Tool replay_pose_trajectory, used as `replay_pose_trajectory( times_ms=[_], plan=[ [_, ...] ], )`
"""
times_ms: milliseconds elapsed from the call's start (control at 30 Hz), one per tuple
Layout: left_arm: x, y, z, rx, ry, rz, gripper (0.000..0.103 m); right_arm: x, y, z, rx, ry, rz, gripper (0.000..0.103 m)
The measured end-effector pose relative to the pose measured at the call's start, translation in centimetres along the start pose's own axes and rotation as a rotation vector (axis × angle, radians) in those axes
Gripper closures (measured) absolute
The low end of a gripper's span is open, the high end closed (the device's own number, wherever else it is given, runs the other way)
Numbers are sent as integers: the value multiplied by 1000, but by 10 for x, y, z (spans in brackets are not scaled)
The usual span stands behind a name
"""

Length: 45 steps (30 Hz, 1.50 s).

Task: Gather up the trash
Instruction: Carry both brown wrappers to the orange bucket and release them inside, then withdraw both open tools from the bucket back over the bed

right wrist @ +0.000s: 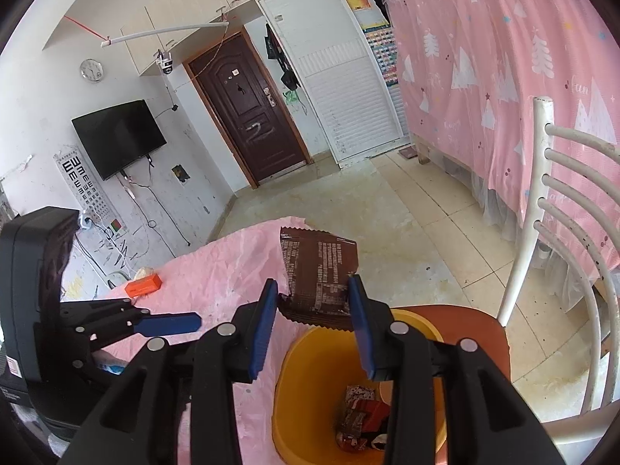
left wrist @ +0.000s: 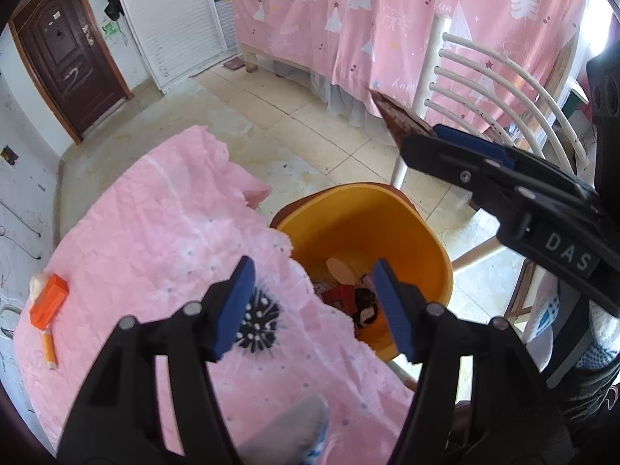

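Observation:
My right gripper (right wrist: 314,310) is shut on a brown snack wrapper (right wrist: 316,267) and holds it above the rim of the orange bin (right wrist: 306,379). In the left wrist view the right gripper (left wrist: 418,147) shows at the upper right with the wrapper (left wrist: 395,122) above the bin (left wrist: 387,209). My left gripper (left wrist: 314,302) is open and empty at the table edge next to the bin. The bin holds red and dark wrappers (left wrist: 356,298) (right wrist: 360,414). An orange box (left wrist: 48,300) (right wrist: 143,285) and an orange stick (left wrist: 49,348) lie on the pink tablecloth (left wrist: 155,232).
The bin stands on a chair with a brown seat (right wrist: 480,333) and a white barred back (right wrist: 562,201). A bed under a pink cover (left wrist: 387,19) stands beyond. A grey cloth (left wrist: 286,430) lies near the table's front edge. Tiled floor (left wrist: 290,131) lies between.

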State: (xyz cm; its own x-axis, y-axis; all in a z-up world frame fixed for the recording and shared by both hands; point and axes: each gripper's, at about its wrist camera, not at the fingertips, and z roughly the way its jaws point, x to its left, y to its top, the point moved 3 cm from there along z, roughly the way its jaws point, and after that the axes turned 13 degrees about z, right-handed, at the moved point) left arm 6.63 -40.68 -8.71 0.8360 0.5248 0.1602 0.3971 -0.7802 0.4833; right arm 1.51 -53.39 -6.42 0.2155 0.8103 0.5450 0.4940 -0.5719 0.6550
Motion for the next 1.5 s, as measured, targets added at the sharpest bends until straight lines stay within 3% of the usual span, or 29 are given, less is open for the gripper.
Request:
replay_pose_trajectory(
  times_ms=[167,600,900,1033,1500],
  plan=[
    [7,-5,-7,-10,-3,-12,41,3,-1,5,1,-29,4,68],
    [41,-27,-24,-54,-7,-89,41,38,-3,23,31,-38,-41,67],
    [73,-51,-39,-83,2,-151,41,81,-9,42,56,-31,-106,65],
    [88,-60,-45,-95,7,-182,41,99,-11,50,58,-27,-131,49],
    [149,-109,-63,-119,38,-303,41,182,-32,94,125,7,-244,49]
  ],
)
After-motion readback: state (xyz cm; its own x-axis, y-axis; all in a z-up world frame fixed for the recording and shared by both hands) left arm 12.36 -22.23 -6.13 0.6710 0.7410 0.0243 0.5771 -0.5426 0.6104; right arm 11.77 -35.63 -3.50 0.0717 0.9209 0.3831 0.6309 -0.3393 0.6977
